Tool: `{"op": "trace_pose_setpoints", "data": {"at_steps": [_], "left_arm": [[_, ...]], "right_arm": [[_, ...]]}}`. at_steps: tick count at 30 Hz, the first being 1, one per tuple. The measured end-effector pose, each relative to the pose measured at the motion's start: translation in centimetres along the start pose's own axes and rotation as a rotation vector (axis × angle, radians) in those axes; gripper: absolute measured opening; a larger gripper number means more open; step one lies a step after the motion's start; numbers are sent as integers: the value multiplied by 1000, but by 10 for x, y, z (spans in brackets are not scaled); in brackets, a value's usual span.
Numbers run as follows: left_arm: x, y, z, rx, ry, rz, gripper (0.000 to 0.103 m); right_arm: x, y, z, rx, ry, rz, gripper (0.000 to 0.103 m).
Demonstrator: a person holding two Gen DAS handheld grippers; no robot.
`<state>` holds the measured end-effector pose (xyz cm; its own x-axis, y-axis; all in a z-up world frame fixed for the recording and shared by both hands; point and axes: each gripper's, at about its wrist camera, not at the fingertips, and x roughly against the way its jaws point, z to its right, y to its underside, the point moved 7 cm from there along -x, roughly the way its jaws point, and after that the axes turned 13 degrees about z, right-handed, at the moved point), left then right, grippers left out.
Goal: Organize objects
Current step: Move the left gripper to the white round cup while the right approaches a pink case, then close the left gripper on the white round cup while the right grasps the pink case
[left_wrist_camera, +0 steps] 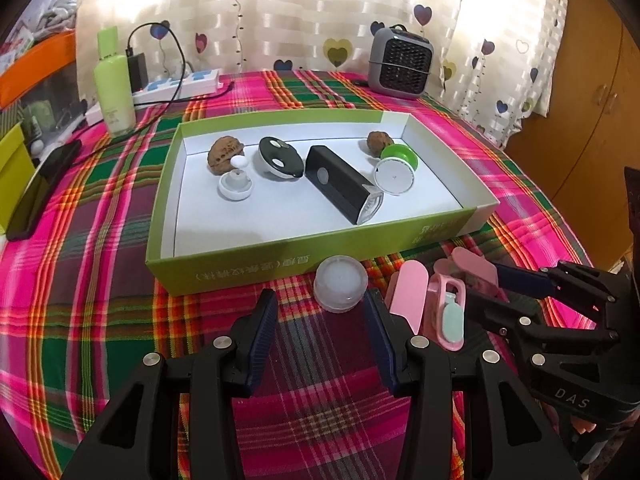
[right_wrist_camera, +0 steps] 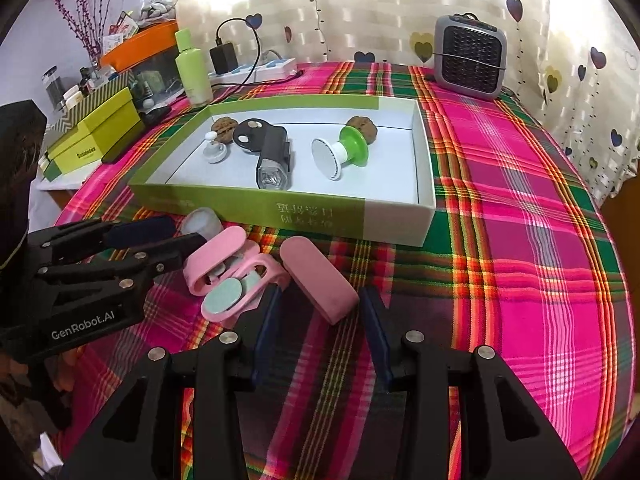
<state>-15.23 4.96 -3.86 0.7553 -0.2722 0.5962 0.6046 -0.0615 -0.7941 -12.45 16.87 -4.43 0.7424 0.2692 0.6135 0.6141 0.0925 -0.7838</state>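
Observation:
A green box (left_wrist_camera: 256, 258) with a white inside holds two walnuts (left_wrist_camera: 225, 152), a white knob (left_wrist_camera: 236, 186), a black-and-white oval piece (left_wrist_camera: 280, 158), a black bike light (left_wrist_camera: 340, 184) and a green-and-white reel (left_wrist_camera: 396, 172). In front of it on the plaid cloth stands a translucent round cap (left_wrist_camera: 340, 288). My left gripper (left_wrist_camera: 320, 300) is open, and the cap lies between its fingertips close to the right one. A pink case with mint pads (right_wrist_camera: 232, 284) lies beside a pink lid (right_wrist_camera: 320, 284). My right gripper (right_wrist_camera: 322, 308) is open around the lid's near end.
At the back stand a green bottle (left_wrist_camera: 114, 88), a power strip with a charger (left_wrist_camera: 176, 84) and a grey heater (left_wrist_camera: 400, 62). A dark phone (left_wrist_camera: 44, 188) lies at the left edge. Yellow-green boxes (right_wrist_camera: 96, 128) sit beyond the table's left side. The right gripper (left_wrist_camera: 492, 292) shows beside the left.

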Motion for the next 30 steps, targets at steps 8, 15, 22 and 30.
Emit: {"op": "trace_pose_setpoints", "data": {"at_steps": [8,15,22,30], "left_arm": [[-4,-5,5,7,-13,4,43],[-9,-6,4,16,-32,2,43],[-11,-6,2,36,-39,5,40],[-13,-7,-1,36,-56,9,36]], "right_arm": [[1,-1,4,-17,-5,9,23],[1,-1,2,-17,-28,14,21],[0,-1,1,-13,-38,7,20],[-1,0,-2,-2,-36,0,20]]}}
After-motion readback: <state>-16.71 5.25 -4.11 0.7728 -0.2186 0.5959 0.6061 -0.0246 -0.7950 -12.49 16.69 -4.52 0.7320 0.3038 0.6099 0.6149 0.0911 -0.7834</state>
